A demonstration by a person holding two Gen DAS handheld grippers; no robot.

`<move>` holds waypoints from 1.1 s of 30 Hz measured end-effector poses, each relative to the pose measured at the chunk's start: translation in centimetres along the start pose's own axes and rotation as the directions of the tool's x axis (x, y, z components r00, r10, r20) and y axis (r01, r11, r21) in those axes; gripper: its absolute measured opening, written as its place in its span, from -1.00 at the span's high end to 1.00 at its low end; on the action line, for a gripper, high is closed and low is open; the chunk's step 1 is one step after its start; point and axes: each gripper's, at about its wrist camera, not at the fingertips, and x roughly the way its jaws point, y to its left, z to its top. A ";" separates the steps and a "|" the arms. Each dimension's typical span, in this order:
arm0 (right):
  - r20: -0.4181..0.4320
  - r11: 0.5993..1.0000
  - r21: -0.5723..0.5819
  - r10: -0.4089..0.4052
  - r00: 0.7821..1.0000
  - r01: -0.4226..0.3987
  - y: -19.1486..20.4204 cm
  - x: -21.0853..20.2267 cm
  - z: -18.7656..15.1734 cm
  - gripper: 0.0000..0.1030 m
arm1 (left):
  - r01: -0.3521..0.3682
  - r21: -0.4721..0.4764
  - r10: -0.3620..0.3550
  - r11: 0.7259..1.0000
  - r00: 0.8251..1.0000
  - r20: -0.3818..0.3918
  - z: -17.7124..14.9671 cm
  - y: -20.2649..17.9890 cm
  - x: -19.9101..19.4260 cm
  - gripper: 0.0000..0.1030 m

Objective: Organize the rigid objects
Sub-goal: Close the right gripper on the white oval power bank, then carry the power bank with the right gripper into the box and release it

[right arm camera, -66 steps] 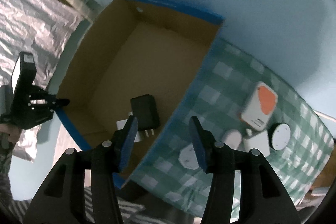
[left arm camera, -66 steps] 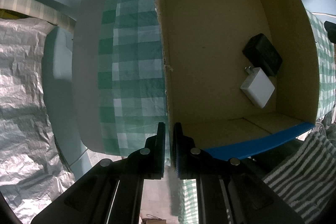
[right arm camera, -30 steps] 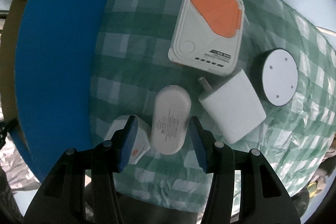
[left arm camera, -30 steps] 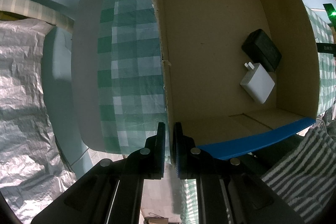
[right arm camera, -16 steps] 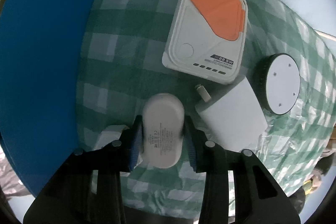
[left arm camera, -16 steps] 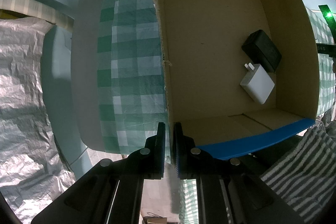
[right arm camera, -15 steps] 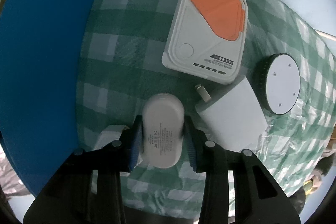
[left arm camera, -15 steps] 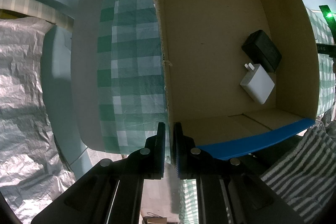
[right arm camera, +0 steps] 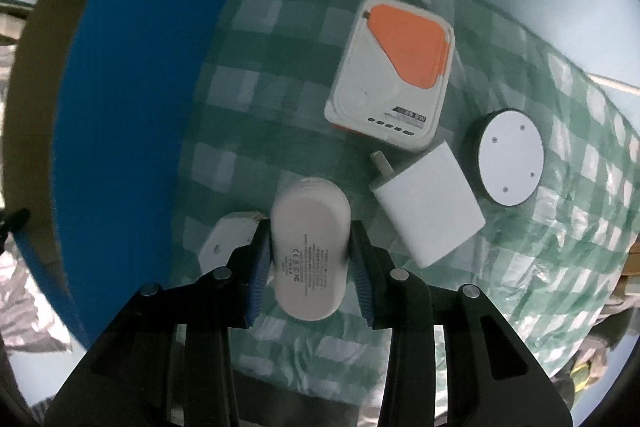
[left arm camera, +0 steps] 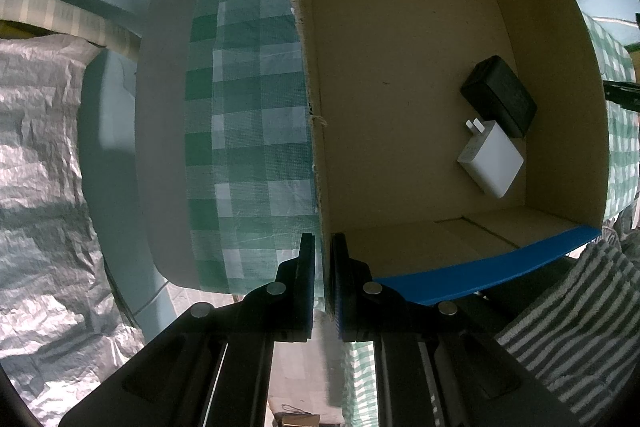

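My right gripper (right arm camera: 310, 243) is shut on a white oval power bank (right arm camera: 308, 247) and holds it above the green checked cloth (right arm camera: 256, 107). On the cloth lie a white and orange device (right arm camera: 394, 71), a white charger (right arm camera: 430, 207), a round white disc (right arm camera: 510, 163) and a small white adapter (right arm camera: 228, 239). My left gripper (left arm camera: 323, 259) is shut on the near left wall of the cardboard box (left arm camera: 316, 131). Inside the box lie a black adapter (left arm camera: 498, 95) and a white charger (left arm camera: 490, 159).
The box's blue outer wall (right arm camera: 120, 115) stands left of the right gripper. Crinkled silver sheeting (left arm camera: 40, 167) lies to the left of the table. A striped towel (left arm camera: 572, 327) hangs at the lower right. The cloth's edge (right arm camera: 400, 379) falls off near the right gripper.
My right gripper swung from over the box to the cloth, closed on the oval power bank and lifted it a little. The left gripper and box have stayed put.
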 end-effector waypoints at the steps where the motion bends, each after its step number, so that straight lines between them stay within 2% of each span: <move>1: 0.006 1.000 -0.007 0.003 1.000 -0.003 0.3 -0.5 -0.2 0.28 | -0.001 0.002 0.001 1.000 1.000 -0.001 0.0 0.0 0.0 0.81; 11: 0.052 0.997 -0.074 0.032 0.998 -0.028 2.4 -5.5 0.3 0.28 | -0.002 0.005 0.002 1.000 1.000 -0.001 0.1 0.0 -0.1 0.81; 16: 0.091 0.993 -0.109 0.060 0.994 -0.050 2.1 -8.4 0.2 0.28 | -0.002 0.006 0.002 1.000 1.000 -0.001 0.2 0.0 -0.1 0.82; 21: 0.128 0.980 -0.177 0.111 0.986 -0.087 5.8 -11.3 0.7 0.28 | -0.006 0.007 0.006 1.000 1.000 -0.001 0.3 0.0 0.0 0.81; 29: 0.139 0.966 -0.231 0.152 0.979 -0.117 10.0 -11.6 3.0 0.28 | -0.012 0.018 0.012 1.000 1.000 -0.004 0.3 -0.1 -0.1 0.81; 33: 0.121 0.957 -0.269 0.147 0.982 -0.110 12.1 -10.8 3.8 0.28 | -0.011 0.018 0.012 1.000 1.000 -0.004 0.3 -0.2 -0.1 0.81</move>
